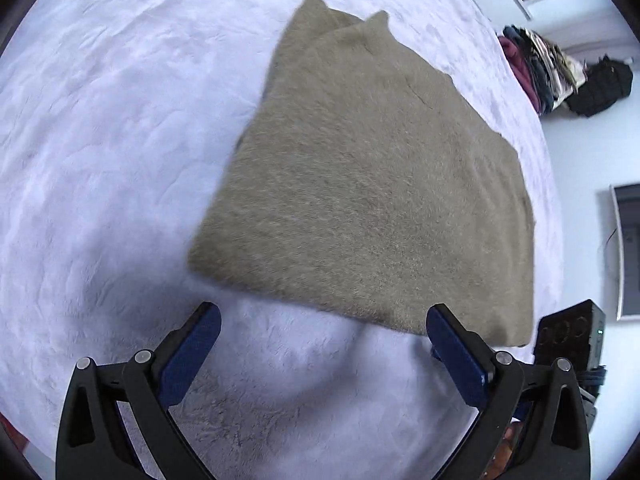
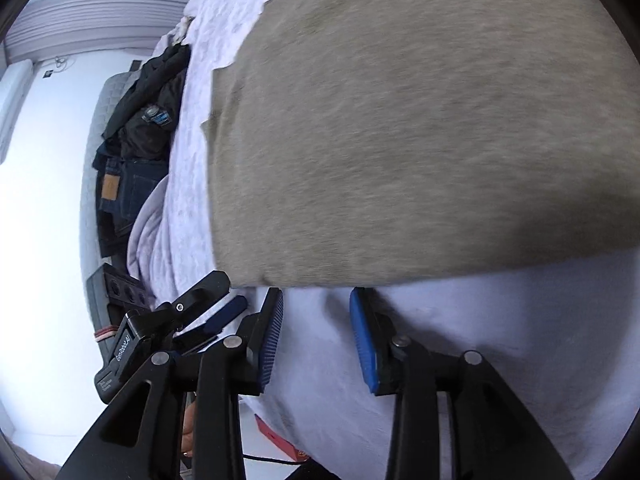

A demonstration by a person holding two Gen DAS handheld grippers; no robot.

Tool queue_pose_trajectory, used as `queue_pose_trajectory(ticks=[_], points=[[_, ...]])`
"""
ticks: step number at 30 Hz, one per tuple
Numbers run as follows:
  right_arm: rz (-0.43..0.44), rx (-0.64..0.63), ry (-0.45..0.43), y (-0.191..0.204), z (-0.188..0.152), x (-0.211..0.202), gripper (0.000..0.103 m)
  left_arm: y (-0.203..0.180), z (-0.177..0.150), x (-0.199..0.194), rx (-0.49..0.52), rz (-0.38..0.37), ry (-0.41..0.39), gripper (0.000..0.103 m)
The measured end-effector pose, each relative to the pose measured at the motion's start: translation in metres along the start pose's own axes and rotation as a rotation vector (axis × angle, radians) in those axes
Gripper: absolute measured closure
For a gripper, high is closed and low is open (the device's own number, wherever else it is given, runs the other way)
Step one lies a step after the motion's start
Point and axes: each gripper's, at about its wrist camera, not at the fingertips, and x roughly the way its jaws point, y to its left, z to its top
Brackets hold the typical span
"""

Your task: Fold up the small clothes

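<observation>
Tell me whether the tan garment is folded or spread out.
Folded. The garment lies on the blanket as a compact block, with a second layer's edge and corner peeking out along its far end.

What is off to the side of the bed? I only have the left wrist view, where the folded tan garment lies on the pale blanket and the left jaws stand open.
Observer: In the right wrist view, dark clothes, jeans among them, lie piled beside the blanket.
Operator: Is the right gripper holding the garment?
Observer: No. The right gripper has its blue pads apart, nothing between them, short of the tan garment.
Operator: Can the right camera see the left gripper?
Observer: Yes, the left gripper shows at its left, beside the garment's near corner.
</observation>
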Motion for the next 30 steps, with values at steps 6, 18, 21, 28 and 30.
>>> queue_pose_trajectory(ticks=[6, 18, 21, 28, 30], points=[[0.083, 0.065, 0.012, 0.005, 0.014, 0.037, 0.068, 0.015, -0.006, -0.001, -0.057, -0.079, 0.019, 0.000], [0.081, -0.077, -0.092, 0.037, 0.020, 0.008, 0.091, -0.025, 0.015, 0.024, -0.071, -0.230, -0.041, 0.000], [0.078, -0.065, -0.085, 0.031, 0.016, 0.010, 0.091, -0.030, 0.024, 0.030, -0.063, -0.212, -0.039, 0.000], [0.052, -0.054, -0.052, 0.019, 0.004, 0.017, 0.091, -0.055, 0.039, 0.029, 0.029, -0.056, -0.116, 0.000], [0.057, -0.045, -0.044, 0.016, 0.002, 0.016, 0.091, -0.066, 0.040, 0.032, 0.073, 0.034, -0.137, 0.001]])
